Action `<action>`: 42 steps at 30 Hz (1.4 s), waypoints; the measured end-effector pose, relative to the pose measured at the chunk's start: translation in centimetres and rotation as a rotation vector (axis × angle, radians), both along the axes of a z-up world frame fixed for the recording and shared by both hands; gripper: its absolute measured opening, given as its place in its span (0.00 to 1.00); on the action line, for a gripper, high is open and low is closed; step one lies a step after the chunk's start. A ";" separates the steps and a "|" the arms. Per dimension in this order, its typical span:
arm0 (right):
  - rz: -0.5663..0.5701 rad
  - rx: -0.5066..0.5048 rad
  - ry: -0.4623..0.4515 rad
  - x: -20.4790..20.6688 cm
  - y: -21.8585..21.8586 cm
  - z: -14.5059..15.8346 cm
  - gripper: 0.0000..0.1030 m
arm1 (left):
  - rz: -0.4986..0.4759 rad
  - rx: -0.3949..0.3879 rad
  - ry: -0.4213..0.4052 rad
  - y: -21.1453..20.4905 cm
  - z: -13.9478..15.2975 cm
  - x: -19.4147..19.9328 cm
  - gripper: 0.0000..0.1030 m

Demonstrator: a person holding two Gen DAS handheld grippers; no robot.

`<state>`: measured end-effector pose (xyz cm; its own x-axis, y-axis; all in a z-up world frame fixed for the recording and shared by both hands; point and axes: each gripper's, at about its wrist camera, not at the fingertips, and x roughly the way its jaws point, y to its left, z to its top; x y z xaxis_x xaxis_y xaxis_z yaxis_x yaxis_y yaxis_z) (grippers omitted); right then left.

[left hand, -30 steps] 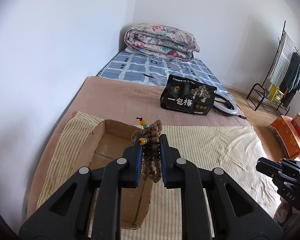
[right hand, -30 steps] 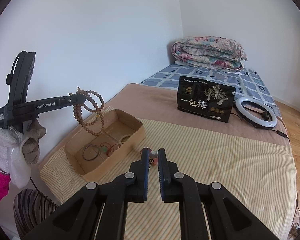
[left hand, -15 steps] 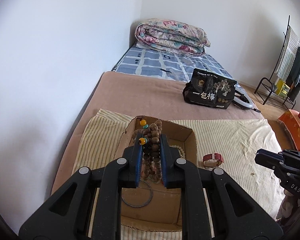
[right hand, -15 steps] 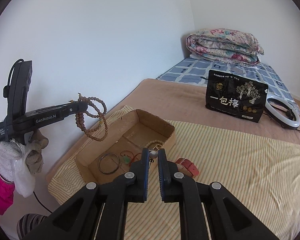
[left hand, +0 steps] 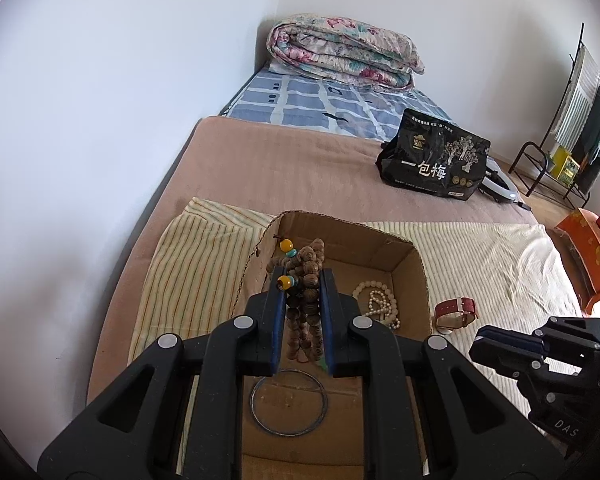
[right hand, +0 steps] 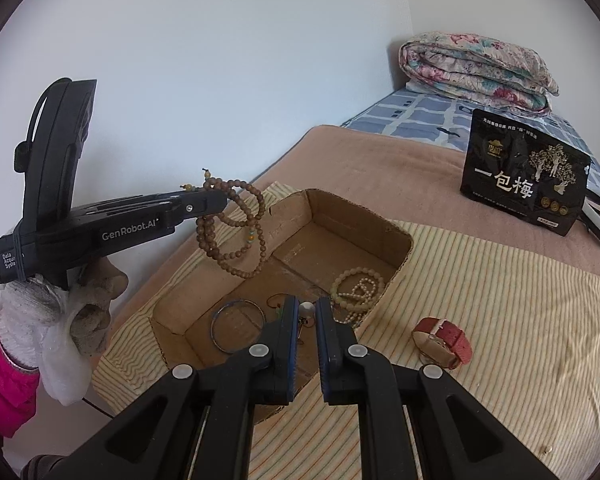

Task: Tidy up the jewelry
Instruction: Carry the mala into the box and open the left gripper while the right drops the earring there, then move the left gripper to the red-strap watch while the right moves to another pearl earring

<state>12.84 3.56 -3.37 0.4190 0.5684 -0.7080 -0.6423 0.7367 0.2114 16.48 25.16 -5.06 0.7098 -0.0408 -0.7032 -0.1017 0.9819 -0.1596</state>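
Observation:
My left gripper (left hand: 303, 280) is shut on a brown wooden bead necklace (left hand: 306, 304) and holds it above the open cardboard box (left hand: 414, 268). In the right wrist view the left gripper (right hand: 216, 202) shows at the left with the necklace (right hand: 236, 228) hanging in loops over the box (right hand: 396, 256). My right gripper (right hand: 307, 306) is shut on a small pearl earring (right hand: 307, 309) over the box's near side. In the box lie a metal bangle (right hand: 238, 325), a cream bead string (right hand: 356, 286) and a red-cord item (right hand: 278, 300). A red-strap watch (right hand: 444, 340) lies on the striped cloth beside the box.
A black snack bag (right hand: 524, 188) stands on the brown blanket, with a ring light (left hand: 500, 184) behind it. A folded floral quilt (left hand: 340, 52) lies at the bed's head. A white wall runs along the left. A clothes rack (left hand: 580, 120) and orange boxes (left hand: 596, 244) stand at the right.
Both grippers have moved closer to the box and over it, each still holding its piece. The box's contents and the watch have come into closer view.

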 end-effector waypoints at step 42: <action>-0.012 -0.018 -0.045 -0.8 1.0 -0.6 0.84 | 0.032 -0.012 -0.010 -0.8 0.5 0.5 0.55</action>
<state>11.99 4.59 -4.01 0.4572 0.5504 -0.6986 -0.6416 0.7481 0.1694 16.98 24.33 -4.56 0.7176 -0.0267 -0.6960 -0.1310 0.9763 -0.1725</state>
